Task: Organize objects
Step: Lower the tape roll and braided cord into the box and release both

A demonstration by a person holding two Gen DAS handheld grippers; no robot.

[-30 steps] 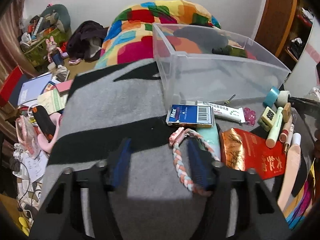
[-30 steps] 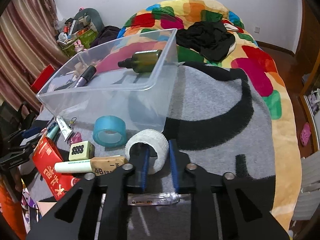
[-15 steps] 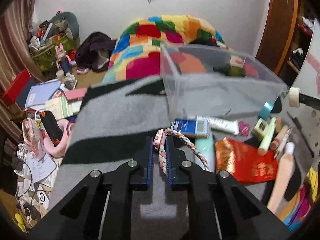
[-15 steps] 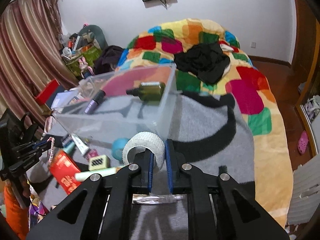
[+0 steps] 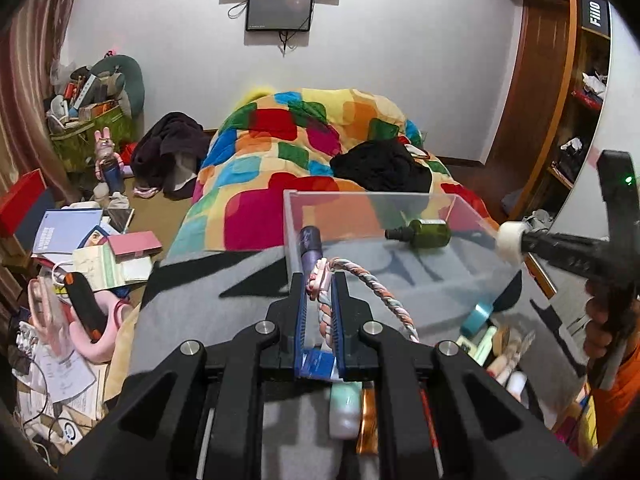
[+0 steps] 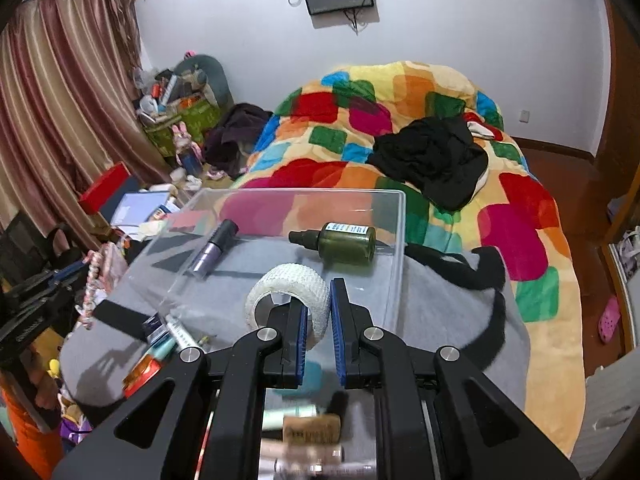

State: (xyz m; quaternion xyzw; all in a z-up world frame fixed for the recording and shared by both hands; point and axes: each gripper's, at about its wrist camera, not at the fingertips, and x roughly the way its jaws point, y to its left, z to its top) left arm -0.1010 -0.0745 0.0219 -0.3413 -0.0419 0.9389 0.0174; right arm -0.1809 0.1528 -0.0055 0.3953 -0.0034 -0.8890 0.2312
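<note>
My left gripper (image 5: 320, 280) is shut on a braided pink, white and grey rope loop (image 5: 380, 288), lifted clear of the grey blanket; the same braided rope (image 6: 90, 292) hangs at the left edge of the right wrist view. My right gripper (image 6: 319, 285) is shut on the wall of a white textured tape roll (image 6: 288, 286), raised just in front of the clear plastic bin (image 6: 396, 240). That white roll (image 5: 508, 240) also shows at the right of the left wrist view. Inside the clear bin (image 5: 292, 232) lie a green bottle (image 6: 344, 242) and a purple tube (image 6: 216, 250).
Loose items lie on the grey blanket (image 5: 208, 312) below the grippers: a blue tape roll (image 5: 478, 314), a white tube (image 6: 180, 330), a blue box (image 5: 318, 362), a red packet (image 6: 140, 374). A colourful quilt (image 6: 520, 216) with black clothing (image 6: 432, 160) lies behind the bin. Books and clutter (image 5: 80, 248) cover the floor at left.
The left jaws closed on the braided rope and lifted it off the blanket. The right gripper rose with the white roll from blanket level to the bin's rim height.
</note>
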